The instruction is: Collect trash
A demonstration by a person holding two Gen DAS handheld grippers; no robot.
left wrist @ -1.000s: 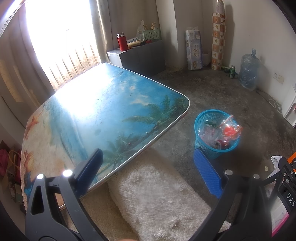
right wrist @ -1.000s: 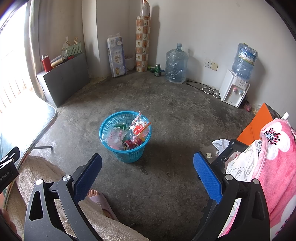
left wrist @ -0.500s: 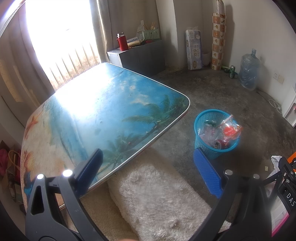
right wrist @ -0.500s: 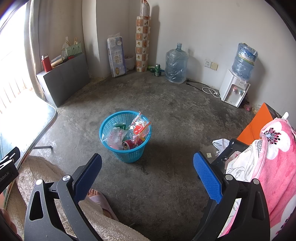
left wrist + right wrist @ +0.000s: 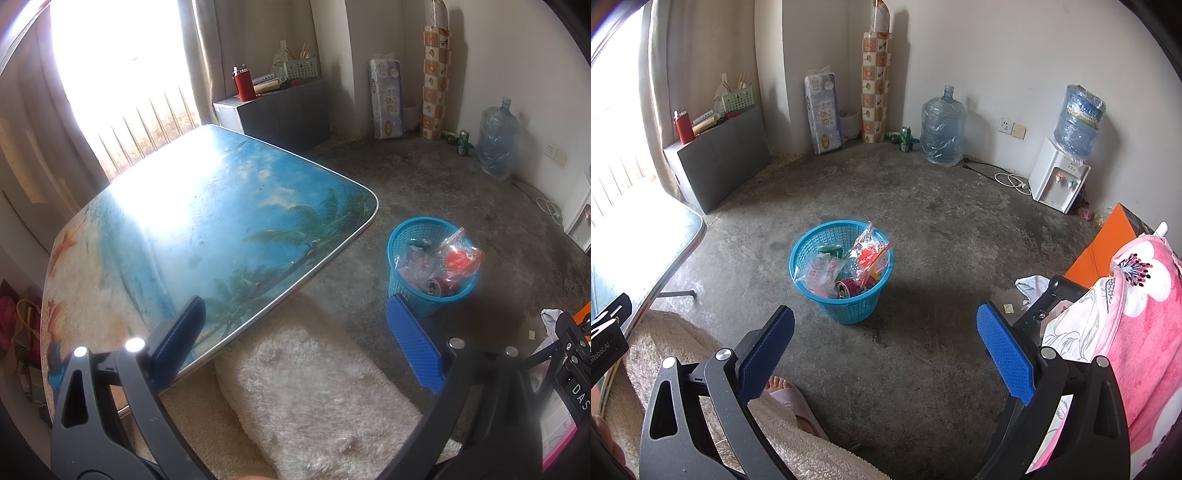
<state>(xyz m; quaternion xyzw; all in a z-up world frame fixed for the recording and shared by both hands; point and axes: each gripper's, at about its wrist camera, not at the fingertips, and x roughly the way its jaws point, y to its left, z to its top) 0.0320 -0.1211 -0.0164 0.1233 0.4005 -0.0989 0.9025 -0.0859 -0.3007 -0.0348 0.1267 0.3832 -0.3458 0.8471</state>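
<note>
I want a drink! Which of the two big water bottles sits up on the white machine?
The blue-tinted plastic water bottle at the right, upside down on the white dispenser. The other clear bottle stands upright on the floor.

The left gripper has two dark grey plastic arms with a fine speckle, each with a long triangular hole near its base, in the lower corners of the frame. Two round silver screws sit on each arm. The fingers carry blue pads with a small dotted texture.

The right gripper has the same build: dark grey arms, silver screws, and blue textured fingers.

At the bottom centre of the right wrist view, the person wears a pale pink slipper, with the toes showing.
</note>
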